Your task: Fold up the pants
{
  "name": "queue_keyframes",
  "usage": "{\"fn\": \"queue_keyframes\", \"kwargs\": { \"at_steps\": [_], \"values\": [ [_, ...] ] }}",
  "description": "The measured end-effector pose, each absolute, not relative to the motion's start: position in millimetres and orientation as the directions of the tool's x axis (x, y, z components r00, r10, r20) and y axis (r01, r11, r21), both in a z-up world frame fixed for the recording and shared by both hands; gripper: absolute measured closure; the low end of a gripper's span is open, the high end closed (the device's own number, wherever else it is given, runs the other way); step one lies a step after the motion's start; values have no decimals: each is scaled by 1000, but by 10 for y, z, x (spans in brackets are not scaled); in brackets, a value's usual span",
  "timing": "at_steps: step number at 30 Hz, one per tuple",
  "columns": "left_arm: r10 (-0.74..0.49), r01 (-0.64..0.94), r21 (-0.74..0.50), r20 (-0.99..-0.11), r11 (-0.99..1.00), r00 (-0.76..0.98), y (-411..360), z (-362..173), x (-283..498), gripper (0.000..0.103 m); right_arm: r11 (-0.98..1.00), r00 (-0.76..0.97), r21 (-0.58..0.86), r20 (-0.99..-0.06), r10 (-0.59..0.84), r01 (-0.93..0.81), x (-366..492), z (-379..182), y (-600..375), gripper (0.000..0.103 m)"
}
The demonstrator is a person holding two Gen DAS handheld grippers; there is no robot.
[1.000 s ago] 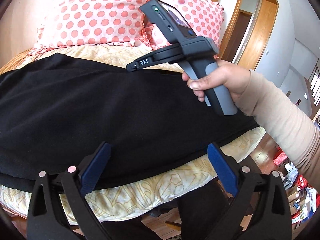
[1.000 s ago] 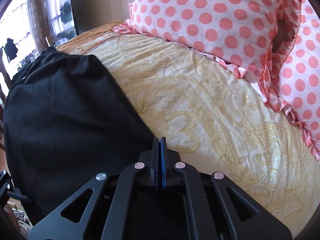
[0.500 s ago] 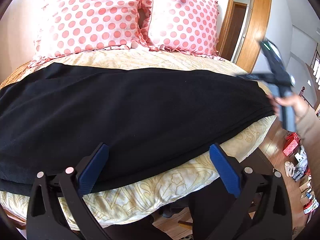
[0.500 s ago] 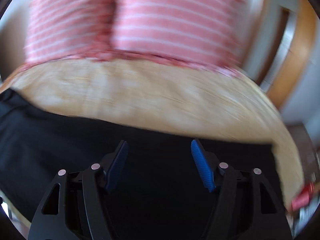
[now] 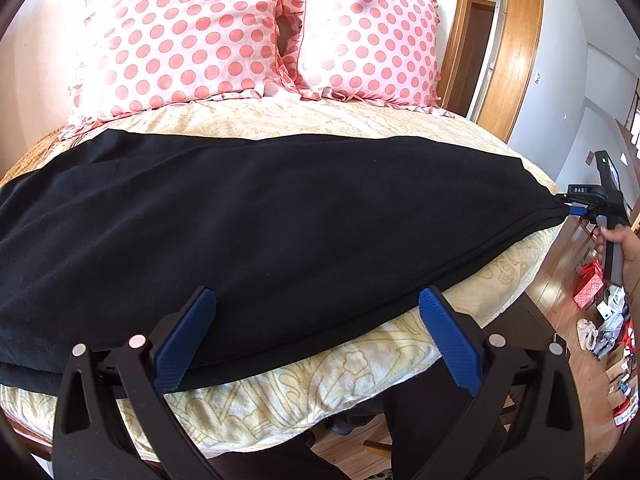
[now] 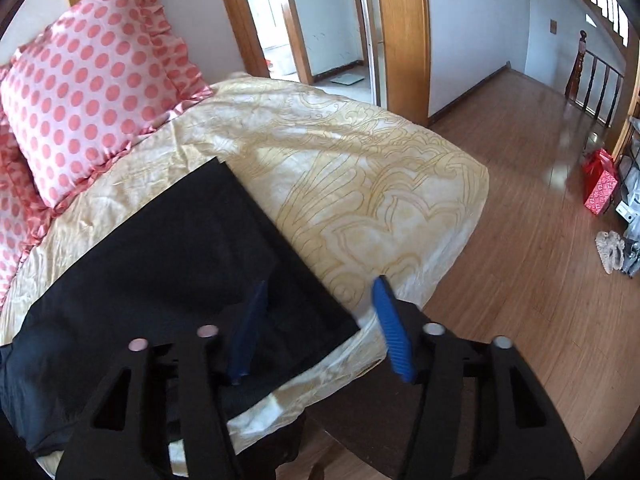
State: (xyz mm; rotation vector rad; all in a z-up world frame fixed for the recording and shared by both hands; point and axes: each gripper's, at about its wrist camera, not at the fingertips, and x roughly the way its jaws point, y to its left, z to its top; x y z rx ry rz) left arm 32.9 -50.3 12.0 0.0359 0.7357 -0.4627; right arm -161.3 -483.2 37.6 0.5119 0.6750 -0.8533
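Note:
Black pants (image 5: 260, 224) lie flat across the yellow patterned bed, folded lengthwise. My left gripper (image 5: 316, 332) is open and empty, its blue pads over the pants' near edge. My right gripper (image 6: 320, 324) is open, its pads astride the corner of the pants' right end (image 6: 208, 248). In the left wrist view the right gripper (image 5: 576, 210) shows at the far right tip of the pants.
Two pink polka-dot pillows (image 5: 192, 32) stand at the head of the bed. The bedspread (image 6: 360, 168) hangs over the bed edge. Wooden floor (image 6: 520, 240) lies to the right, with a red bag (image 6: 600, 184) and clutter. A doorway (image 6: 328, 20) is behind.
My right gripper swung from over the bed to the pants' right end and went from shut to open. The left gripper stayed open and nearly still.

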Motion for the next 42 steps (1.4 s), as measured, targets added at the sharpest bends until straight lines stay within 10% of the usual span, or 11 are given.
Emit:
{"fn": "queue_keyframes", "kwargs": {
  "at_steps": [8,14,18,30,35,42],
  "values": [
    [-410,420,-152,-654,895,636,-477,130,340,2,574,458,75,-691,-560,815,-1616,335,-4552,61],
    [-428,411,-191,-652,891,626,-443,154,364,2,601,502,79,-642,-580,795,-1579,412,-4468,93],
    [-486,399,-290,-636,870,599,-315,192,389,2,633,588,161,-589,-554,757,-1552,573,-4396,94],
    [-368,263,-261,-563,929,740,174,553,296,2,925,928,359,-371,18,125,-239,1210,-2796,94],
    [-286,168,-257,-539,952,792,428,673,223,2,918,811,345,-469,350,-197,507,757,-1503,94],
    [-163,34,-238,-550,971,819,828,683,144,2,895,664,387,-612,429,-222,863,91,-881,94]
  ]
}}
